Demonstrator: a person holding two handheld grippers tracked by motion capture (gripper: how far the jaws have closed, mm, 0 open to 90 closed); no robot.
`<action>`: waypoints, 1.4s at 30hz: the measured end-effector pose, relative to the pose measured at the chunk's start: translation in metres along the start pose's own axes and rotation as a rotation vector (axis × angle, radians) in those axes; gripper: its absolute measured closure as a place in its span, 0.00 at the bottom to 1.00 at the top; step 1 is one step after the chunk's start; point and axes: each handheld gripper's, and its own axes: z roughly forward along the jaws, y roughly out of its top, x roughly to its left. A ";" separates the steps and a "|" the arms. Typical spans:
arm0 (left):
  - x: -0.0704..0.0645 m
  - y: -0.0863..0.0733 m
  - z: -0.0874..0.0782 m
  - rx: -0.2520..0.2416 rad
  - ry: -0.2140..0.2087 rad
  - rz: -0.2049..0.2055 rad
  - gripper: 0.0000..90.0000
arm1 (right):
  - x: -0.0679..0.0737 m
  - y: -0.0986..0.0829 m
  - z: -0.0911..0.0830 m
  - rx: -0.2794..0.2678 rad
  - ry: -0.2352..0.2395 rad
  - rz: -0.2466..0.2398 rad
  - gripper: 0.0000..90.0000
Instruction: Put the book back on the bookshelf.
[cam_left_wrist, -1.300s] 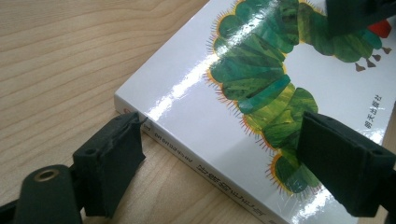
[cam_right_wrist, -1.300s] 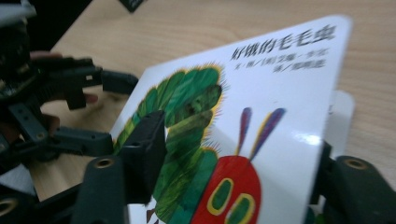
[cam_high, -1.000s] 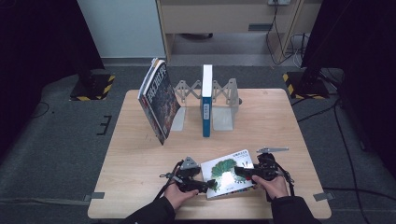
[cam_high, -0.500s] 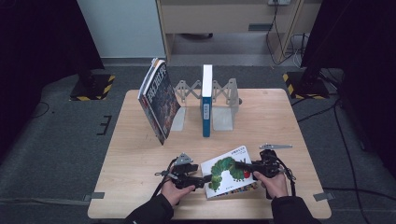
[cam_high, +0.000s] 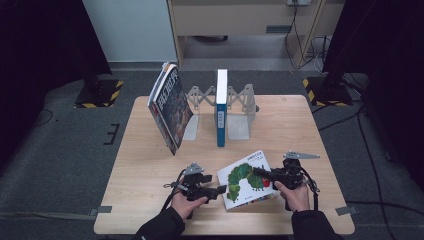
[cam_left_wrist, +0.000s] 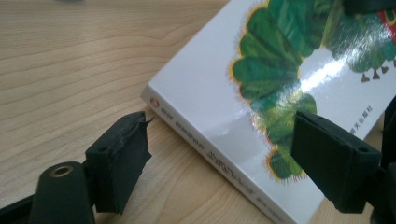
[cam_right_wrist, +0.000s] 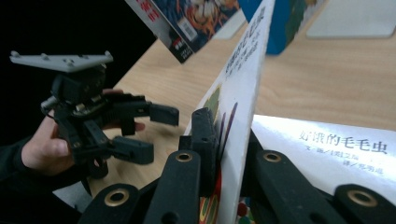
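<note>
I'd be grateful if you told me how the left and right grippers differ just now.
The left gripper is open, its jaws astride the caterpillar book's edge without touching; the right gripper is shut on that book's cover. The left holds nothing; the right has the cover lifted upright. Both are hand-held at the same book.

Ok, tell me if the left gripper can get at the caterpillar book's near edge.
Probably yes. The left gripper is open, right beside the caterpillar book, with bare table between. The right gripper clamps only the cover at the far side.
</note>
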 end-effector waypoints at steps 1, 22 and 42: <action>-0.001 0.000 0.001 0.000 -0.012 -0.001 0.20 | 0.000 0.000 -0.001 -0.013 0.003 -0.005 0.95; 0.000 -0.007 0.029 0.044 -0.127 0.010 0.20 | -0.001 0.000 -0.002 -0.048 0.022 -0.026 0.95; 0.004 -0.004 0.029 0.035 -0.085 -0.019 0.34 | -0.007 -0.012 0.014 0.070 -0.271 -0.155 0.54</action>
